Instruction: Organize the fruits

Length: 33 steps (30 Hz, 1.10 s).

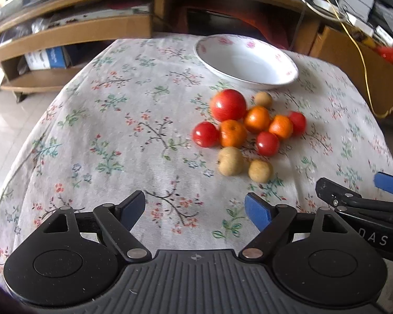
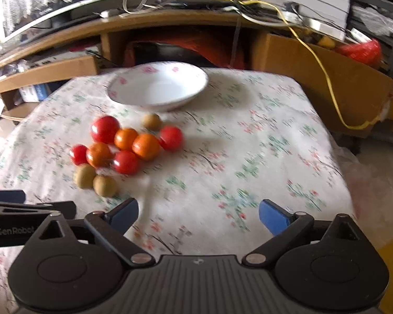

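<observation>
A cluster of small fruits lies on the flowered tablecloth [image 1: 118, 130]: several red ones, the largest [image 1: 228, 105] nearest the bowl, three oranges [image 1: 257, 119] and three tan ones [image 1: 230, 161]. Behind them stands an empty white bowl [image 1: 283, 60] with pink flowers on its rim. My left gripper [image 1: 195, 208] is open over bare cloth, short of the tan fruits. In the right wrist view the cluster [image 2: 125, 144] sits ahead to the left, with the bowl [image 2: 196, 89] behind it. My right gripper [image 2: 199, 214] is open with only cloth between its fingers.
A wooden desk [image 1: 73, 30] with shelves, boxes and cables runs behind the table. A yellow cable [image 2: 325, 73] hangs at the right. The table's right edge [image 2: 335, 157] drops to the floor. Each gripper shows at the edge of the other's view.
</observation>
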Motion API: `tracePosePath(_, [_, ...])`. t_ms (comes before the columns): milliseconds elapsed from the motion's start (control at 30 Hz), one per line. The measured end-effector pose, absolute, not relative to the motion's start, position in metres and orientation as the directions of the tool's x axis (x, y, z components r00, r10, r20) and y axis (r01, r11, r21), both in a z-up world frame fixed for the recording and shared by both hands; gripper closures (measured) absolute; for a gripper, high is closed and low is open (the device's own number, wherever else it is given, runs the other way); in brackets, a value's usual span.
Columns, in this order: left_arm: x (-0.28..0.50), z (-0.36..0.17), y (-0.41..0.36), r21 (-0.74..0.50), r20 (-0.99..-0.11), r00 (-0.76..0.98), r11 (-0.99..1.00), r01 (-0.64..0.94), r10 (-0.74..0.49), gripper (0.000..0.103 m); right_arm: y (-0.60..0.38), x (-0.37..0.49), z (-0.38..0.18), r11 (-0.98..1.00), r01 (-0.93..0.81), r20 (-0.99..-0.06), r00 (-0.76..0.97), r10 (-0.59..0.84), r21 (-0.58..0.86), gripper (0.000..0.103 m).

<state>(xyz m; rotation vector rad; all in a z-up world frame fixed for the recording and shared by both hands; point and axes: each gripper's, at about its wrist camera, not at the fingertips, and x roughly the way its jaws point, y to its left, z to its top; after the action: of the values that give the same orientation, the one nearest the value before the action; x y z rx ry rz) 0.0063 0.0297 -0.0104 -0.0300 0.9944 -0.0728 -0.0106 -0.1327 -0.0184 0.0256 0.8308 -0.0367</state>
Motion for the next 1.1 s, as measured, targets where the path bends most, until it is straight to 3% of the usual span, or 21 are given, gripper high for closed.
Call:
tracePosePath(133, [0.008,-0.013,0.041,-0.057,-0.843,0.534,0.998,0.030,-0.065,0.016,-0.120,0.001,-0.017,0.998,-0.036,-0.736,0.675,0.059,0.048,0.027])
tracePosePath(267, [0.010,-0.017,0.049,-0.047,-0.847,0.528,0.998,0.031,-0.056,0.016,-0.105,0.013,-0.020,0.989,-0.122,-0.740,0.658,0.140,0.078,0.048])
tracePosePath(500, [0.011,-0.019,0.052,-0.035,-0.841,0.538,0.998,0.051,-0.057,0.016,-0.093,0.033,-0.035,0.974,-0.196,-0.772,0.600,0.211,0.114,0.065])
tracePosePath(700, [0.014,-0.022,0.062,-0.079,-0.849,0.522,0.996,0.031,-0.084,0.015,-0.091,0.040,-0.035,0.956,-0.245,-0.771,0.574,0.277,0.160,0.072])
tracePosePath(967, [0.014,-0.023,0.062,-0.040,-0.846,0.529,0.998,0.056,-0.064,0.014,-0.082,0.050,-0.040,0.936,-0.292,-0.758,0.559,0.335,0.198,0.083])
tracePosePath(1100, [0.012,-0.025,0.056,-0.016,-0.845,0.531,0.996,0.088,-0.061,0.014,-0.083,0.056,-0.040,0.937,-0.272,-0.758,0.557,0.339,0.219,0.082])
